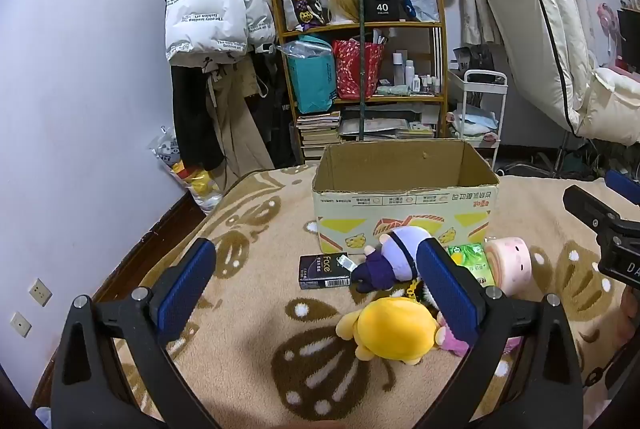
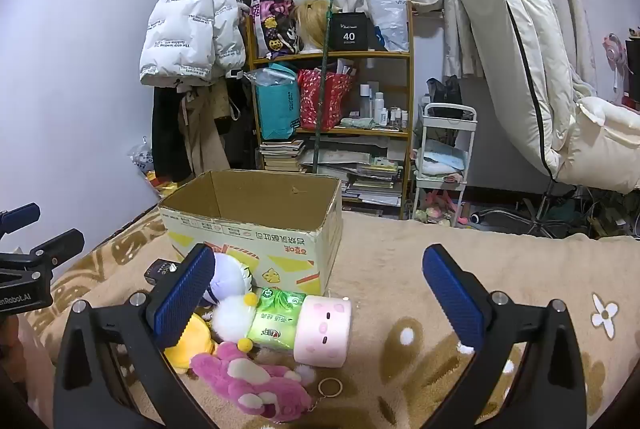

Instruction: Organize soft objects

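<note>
Currently: approach step, nothing yet grasped, box unfilled as far as can be seen.

Both tools are held spread and unloaded: the left gripper [image 1: 320, 293] is poised above the yellow plush [image 1: 390, 329], and the right gripper [image 2: 320, 299] is poised over the pink cylinder plush [image 2: 324, 329]. Beside these lie the purple doll [image 1: 390, 259], the pink bear plush [image 2: 248, 377] with its key ring [image 2: 330, 387], a green tissue pack [image 2: 276, 321] and a black carton [image 1: 323, 271], all clustered on the blanket [image 2: 400, 269] just in front of the open cardboard box [image 1: 404, 189]. For the next move, one gripper must be lowered astride a single plush, closed gently, then lifted over the box rim; snagging of neighbouring toys is judged the main risk.
</note>
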`<state>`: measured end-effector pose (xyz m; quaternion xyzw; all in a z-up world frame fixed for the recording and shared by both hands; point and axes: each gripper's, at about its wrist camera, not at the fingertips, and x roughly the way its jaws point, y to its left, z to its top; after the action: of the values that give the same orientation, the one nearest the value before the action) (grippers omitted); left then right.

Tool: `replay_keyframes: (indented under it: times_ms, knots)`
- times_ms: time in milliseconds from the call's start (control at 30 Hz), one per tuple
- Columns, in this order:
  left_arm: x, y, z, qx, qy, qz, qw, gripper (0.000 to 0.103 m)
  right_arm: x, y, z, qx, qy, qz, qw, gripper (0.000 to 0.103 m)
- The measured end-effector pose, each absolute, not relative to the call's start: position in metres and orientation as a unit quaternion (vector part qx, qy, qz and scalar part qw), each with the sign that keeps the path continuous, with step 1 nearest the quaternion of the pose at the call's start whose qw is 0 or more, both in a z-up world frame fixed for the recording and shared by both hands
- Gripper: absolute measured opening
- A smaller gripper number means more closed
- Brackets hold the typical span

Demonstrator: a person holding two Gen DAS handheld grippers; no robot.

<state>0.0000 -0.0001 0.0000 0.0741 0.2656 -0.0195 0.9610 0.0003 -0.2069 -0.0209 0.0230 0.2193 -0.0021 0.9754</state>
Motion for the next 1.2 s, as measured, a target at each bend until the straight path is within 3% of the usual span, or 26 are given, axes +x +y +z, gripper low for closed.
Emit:
replay_keyframes:
  times_ms: [1200]
  knots:
    - [-0.0012,-0.0003,0.0006,0.079,0.263,-0.019,0.961,0.099,0.0004,-0.2081,-0.0212,0.023,0.217,-0.004,0.976,0.103]
